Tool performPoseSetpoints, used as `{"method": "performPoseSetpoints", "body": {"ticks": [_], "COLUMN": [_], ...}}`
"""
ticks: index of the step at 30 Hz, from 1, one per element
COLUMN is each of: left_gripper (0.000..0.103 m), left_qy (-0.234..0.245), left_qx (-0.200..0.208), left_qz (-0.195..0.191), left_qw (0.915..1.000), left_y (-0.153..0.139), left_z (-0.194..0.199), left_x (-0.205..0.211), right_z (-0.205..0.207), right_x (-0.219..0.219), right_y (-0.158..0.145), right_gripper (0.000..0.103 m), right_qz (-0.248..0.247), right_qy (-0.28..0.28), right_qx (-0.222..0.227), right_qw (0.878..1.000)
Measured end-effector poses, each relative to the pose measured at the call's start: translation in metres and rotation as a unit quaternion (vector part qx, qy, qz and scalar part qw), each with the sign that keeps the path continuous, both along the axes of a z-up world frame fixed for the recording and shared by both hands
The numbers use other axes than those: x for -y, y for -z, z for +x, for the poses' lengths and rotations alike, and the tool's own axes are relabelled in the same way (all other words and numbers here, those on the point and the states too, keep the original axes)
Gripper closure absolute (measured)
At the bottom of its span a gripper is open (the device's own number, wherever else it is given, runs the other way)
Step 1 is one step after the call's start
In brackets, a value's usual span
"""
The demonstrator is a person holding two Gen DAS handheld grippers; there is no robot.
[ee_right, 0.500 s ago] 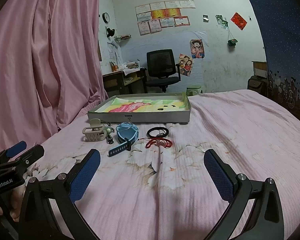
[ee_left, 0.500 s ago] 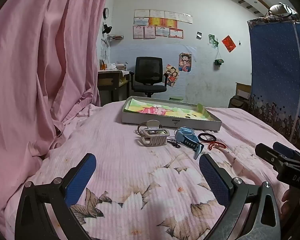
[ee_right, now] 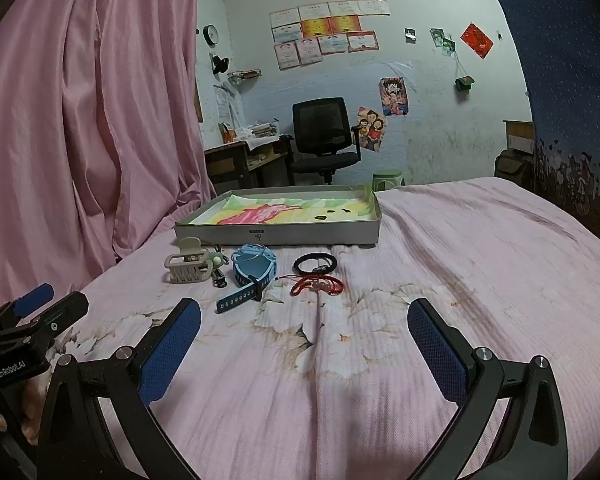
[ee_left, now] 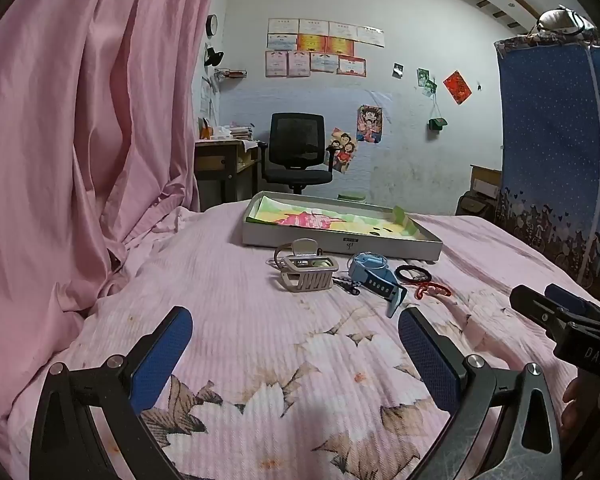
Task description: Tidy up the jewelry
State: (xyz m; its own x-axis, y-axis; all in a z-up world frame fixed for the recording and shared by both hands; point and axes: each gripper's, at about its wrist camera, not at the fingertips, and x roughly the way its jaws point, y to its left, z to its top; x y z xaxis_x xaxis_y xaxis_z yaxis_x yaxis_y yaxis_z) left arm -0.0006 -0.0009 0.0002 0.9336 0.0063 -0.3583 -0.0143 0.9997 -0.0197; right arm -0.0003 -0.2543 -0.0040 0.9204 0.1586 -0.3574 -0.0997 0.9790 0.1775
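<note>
A shallow grey box [ee_left: 342, 242] [ee_right: 276, 236] with a colourful lining lies on the pink bed. In front of it lie a beige hair claw [ee_left: 308, 274] [ee_right: 184, 266], a small green keychain [ee_right: 217, 262], a blue watch [ee_left: 374, 276] [ee_right: 252, 270], a black hair band [ee_left: 412, 273] [ee_right: 315, 263] and a red cord bracelet [ee_left: 434, 290] [ee_right: 318, 285]. My left gripper [ee_left: 296, 354] is open and empty, short of the hair claw and watch. My right gripper [ee_right: 304, 344] is open and empty, short of the red bracelet.
A pink curtain [ee_left: 80, 140] hangs along the bed's left side. A blue patterned cloth [ee_left: 556, 152] hangs on the right. A desk [ee_left: 220, 160] and a black office chair [ee_left: 298, 152] stand beyond the bed's far end. The flowered sheet [ee_left: 300, 380] lies under both grippers.
Both grippers have moved slightly; the view of the items is almost the same. Nothing was taken hold of.
</note>
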Motion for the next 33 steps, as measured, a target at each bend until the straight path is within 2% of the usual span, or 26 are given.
{"method": "performPoseSetpoints", "body": {"ticks": [19,20,33], "left_gripper": [0.000,0.000,0.000], "left_qy": [0.000,0.003,0.004], "left_qx": [0.000,-0.001,-0.002], "left_qz": [0.001,-0.002,-0.002], "left_qw": [1.0000,1.0000,1.0000], "left_y": [-0.001,0.000,0.000], "left_z": [-0.004,0.001,0.001], "left_x": [0.010,-0.001,-0.001], "right_z": [0.000,0.001,0.001], "right_x": [0.001,0.001,0.000], "right_y": [-0.001,0.000,0.000], "right_gripper": [0.001,0.001,0.001], "right_qz": [0.002,0.003,0.003], "right_qy": [0.000,0.000,0.000], "right_qx": [-0.001,-0.001,-0.001], "right_qw": [1.000,1.000,1.000]}}
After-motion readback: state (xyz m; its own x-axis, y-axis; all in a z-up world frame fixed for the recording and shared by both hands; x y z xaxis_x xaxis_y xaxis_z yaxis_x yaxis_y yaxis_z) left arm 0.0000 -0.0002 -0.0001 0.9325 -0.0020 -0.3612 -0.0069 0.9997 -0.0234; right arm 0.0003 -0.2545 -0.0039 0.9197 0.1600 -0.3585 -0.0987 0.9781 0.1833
